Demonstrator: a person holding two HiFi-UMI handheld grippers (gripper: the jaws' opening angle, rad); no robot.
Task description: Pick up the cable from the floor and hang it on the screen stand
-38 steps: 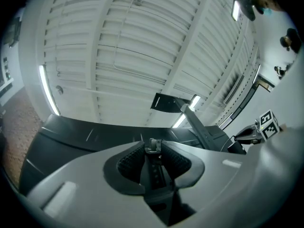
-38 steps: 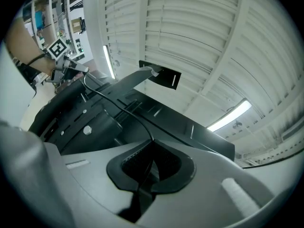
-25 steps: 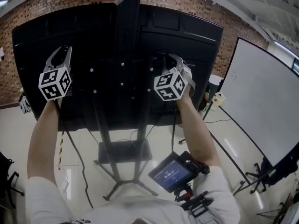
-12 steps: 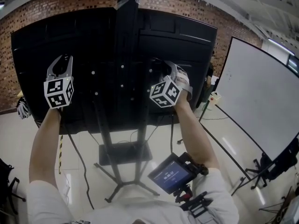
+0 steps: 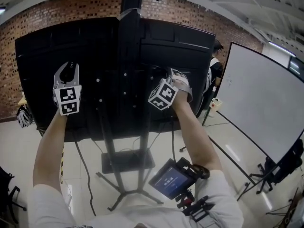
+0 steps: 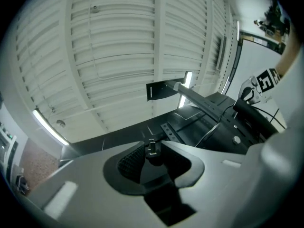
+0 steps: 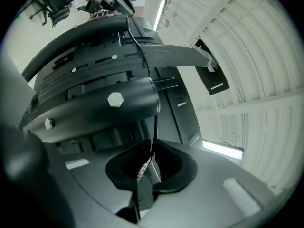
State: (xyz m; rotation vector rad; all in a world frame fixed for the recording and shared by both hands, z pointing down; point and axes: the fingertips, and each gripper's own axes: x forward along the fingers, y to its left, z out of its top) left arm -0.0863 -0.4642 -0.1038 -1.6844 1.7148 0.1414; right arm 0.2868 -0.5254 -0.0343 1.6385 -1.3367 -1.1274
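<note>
thin black cable [image 7: 155, 127], straight, draped over dark round stand bar [image 7: 95, 109]

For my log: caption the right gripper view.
Right tool, jaws just opening, straddles the thin cable running down past the screen stand's bar.

Well to the right of the right gripper [image 5: 166, 72], a tilted whiteboard [image 5: 266, 108], with a person [image 5: 214, 66] standing in between. Beyond both grippers, brick wall [image 5: 57, 13]. Left of the left gripper [image 5: 68, 65], low down, perhaps a helmet [image 5: 23, 118]. Overhead, ribbed ceiling [image 6: 118, 42] with strip lights [image 6: 47, 127].
</note>
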